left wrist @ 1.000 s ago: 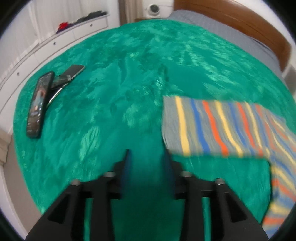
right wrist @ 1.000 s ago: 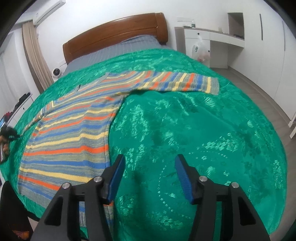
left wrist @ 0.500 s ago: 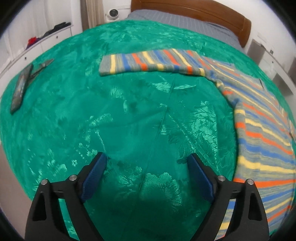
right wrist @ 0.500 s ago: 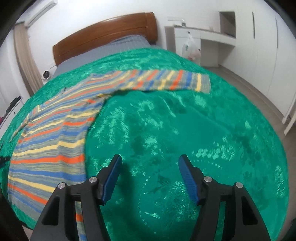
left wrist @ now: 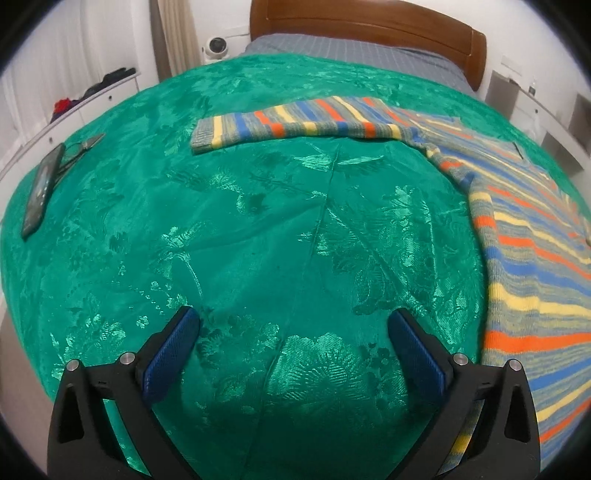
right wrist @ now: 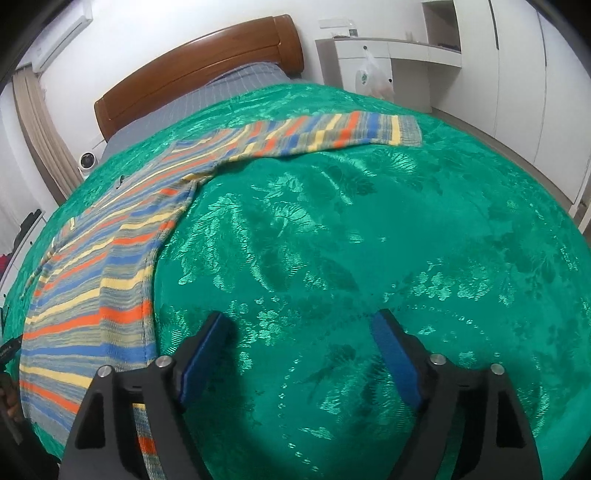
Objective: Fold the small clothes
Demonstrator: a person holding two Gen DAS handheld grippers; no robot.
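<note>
The striped sweater [left wrist: 524,236] lies flat on the green bedspread [left wrist: 258,221], sleeves out sideways, at two o'clock from the empty, spread-jawed left gripper [left wrist: 293,332] and ten o'clock from the equally spread right gripper [right wrist: 301,332] (neither clearly nearer).

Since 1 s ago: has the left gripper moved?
Yes. The left gripper has opened and swung right: the phone has slid to the view's left edge, while the headboard and the sweater body have come in.
</note>
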